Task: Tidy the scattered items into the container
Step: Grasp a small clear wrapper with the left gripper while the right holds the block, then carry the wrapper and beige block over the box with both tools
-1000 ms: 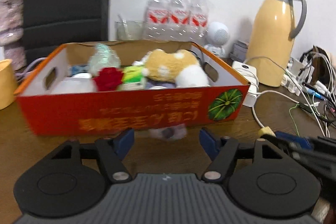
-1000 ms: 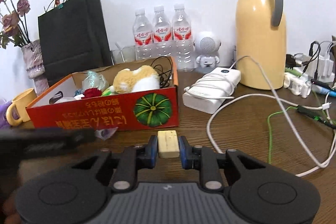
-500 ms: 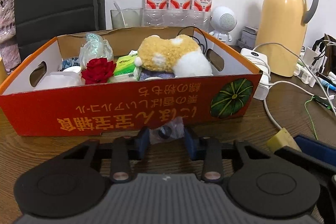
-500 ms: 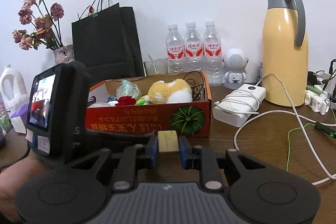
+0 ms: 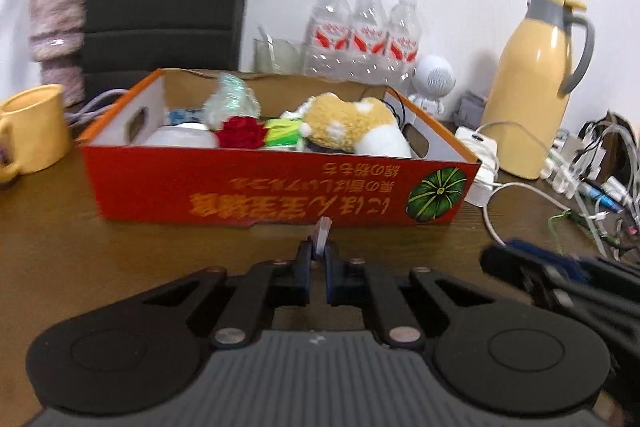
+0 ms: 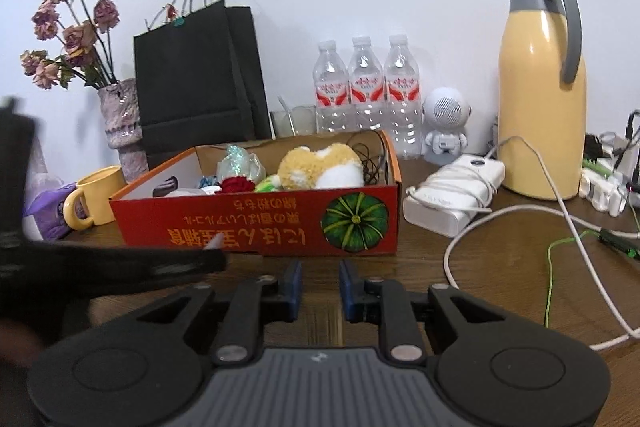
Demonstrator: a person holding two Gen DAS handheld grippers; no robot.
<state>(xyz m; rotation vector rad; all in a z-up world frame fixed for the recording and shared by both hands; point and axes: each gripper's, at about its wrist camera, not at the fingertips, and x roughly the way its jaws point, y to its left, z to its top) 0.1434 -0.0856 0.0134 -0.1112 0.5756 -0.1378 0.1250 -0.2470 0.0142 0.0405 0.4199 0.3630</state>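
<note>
Left view: left gripper (image 5: pixel 319 254) has just been closing, pinching a clear wrapper (image 5: pixel 322 227) before the box (image 5: pixel 280 193).
Right view: right gripper (image 6: pixel 319 271) narrow, empty; flowers (image 6: pixel 68 27) visible here alone.

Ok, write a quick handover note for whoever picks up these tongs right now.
Left tongs: shut on a small clear packet, just in front of the red box.
Right tongs: open, nothing between them.
Done: plush toy, red flower and other bits sit in the box.
Left to do: probably lift the packet over the front wall and release it inside.
</note>
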